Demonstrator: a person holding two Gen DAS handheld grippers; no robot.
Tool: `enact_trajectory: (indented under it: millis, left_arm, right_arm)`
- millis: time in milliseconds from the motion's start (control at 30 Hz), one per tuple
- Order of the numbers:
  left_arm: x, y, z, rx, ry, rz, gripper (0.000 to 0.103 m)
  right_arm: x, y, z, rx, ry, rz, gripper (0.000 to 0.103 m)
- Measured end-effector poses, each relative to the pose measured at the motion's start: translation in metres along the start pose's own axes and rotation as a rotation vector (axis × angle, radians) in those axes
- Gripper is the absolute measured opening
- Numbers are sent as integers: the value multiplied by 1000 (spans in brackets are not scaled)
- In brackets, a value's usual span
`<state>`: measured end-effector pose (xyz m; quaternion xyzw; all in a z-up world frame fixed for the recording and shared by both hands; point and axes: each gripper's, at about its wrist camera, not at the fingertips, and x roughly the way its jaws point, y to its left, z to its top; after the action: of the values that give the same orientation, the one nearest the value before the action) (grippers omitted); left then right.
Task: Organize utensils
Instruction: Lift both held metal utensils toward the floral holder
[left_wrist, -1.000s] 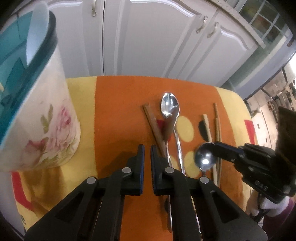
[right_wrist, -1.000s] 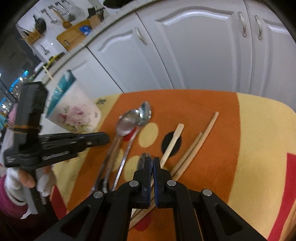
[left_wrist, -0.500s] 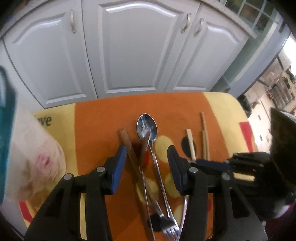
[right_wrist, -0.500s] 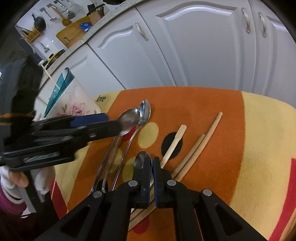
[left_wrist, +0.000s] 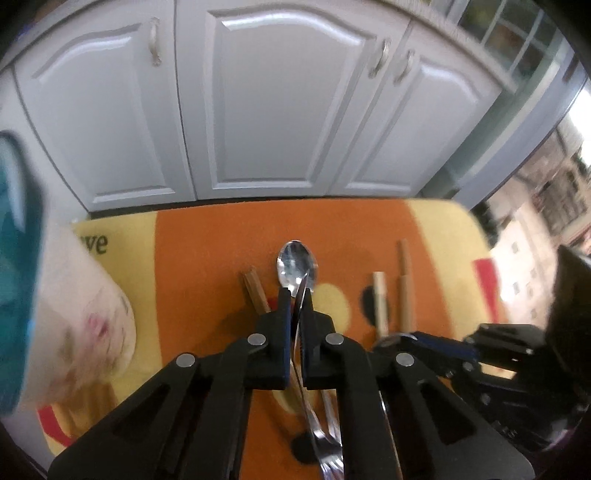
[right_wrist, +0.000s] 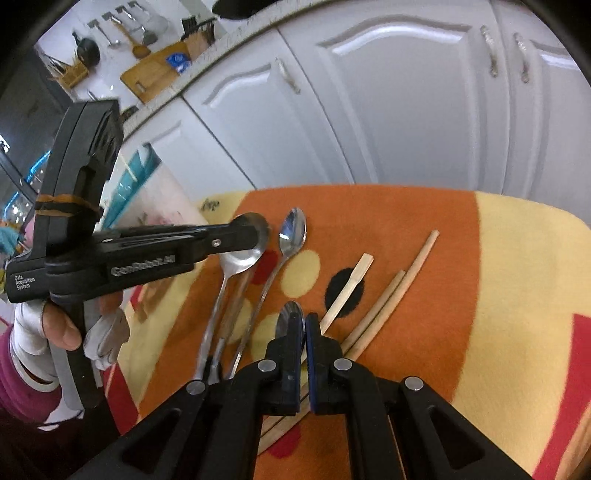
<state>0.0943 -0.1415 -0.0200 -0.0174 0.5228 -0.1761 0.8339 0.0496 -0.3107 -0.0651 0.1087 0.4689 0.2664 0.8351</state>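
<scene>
My left gripper is shut on a large steel spoon, pinching its bowl edge-on; the handle trails down toward me over the mat. A gloved hand holds this gripper in the right wrist view. My right gripper is shut on a small spoon, whose bowl pokes out above the fingertips. A long thin spoon lies on the orange and yellow mat. Dark brown chopsticks lie left of it, pale chopsticks to its right. A fork lies near the front.
A floral cup with a teal inside stands at the mat's left end, blurred and close to the left gripper. White cabinet doors rise just beyond the mat's far edge. The mat's right end holds nothing.
My left gripper swung away from the cup to over the utensils, opened wide, then shut on the large spoon and rose a little. The right gripper stayed put, still holding its spoon.
</scene>
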Motion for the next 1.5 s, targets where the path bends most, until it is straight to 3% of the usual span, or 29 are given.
enact_trajectory:
  millis: [267,700,900,1100,1333,1500]
  left_arm:
    - [-69,-2,-22,-53,-99,-92,1]
    - [-176,30,-31,-97,-295,-90,2]
    - [-231,71,-21,-135,-404,-26,1]
    - [-256,113,0,-189,-487,79,2]
    - [-246,140,26,-189,-531,219,2]
    - [-228,148,37,-162,-550,299,2]
  right_arm:
    - [-62,30,3,-72,-144,-77,3]
    - [-106,80,36,-169,-255,-137,2]
    - [-105,115,63,-215,-299,-127,2]
    - [-94,154,101,-256,-353,-129,2]
    - [-67,185,144,-281,-392,-132,2]
    - [-38,202,163,-330,-424,-206,2]
